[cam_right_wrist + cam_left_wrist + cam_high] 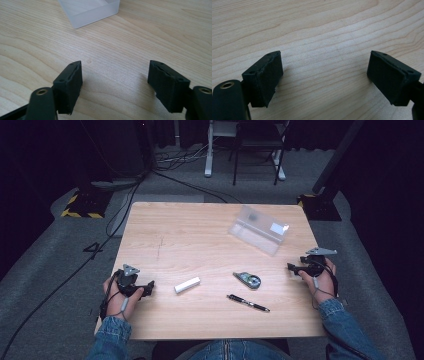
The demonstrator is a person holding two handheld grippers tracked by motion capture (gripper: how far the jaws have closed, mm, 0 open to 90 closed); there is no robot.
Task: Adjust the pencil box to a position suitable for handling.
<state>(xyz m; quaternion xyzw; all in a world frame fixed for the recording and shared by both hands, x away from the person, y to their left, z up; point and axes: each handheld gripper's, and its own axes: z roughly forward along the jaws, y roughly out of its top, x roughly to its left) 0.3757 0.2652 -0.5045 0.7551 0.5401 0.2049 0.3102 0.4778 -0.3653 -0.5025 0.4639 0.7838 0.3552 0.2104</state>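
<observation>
Both claws rest on the desk [165,235] with nothing between their jaws: the left claw [145,289] stands wide near the white eraser-like block [187,284], the right claw [292,267] equally wide, just short of the clear plastic case [258,228]. The case lies open at the far right of the desk; in the right gripper view its frosted corner [92,11] sits ahead. It is probably light, thin-walled and slick, so a gentle pinch across one rim wall suits it. The pen [248,303] and tape dispenser [248,279] lie between the hands.
</observation>
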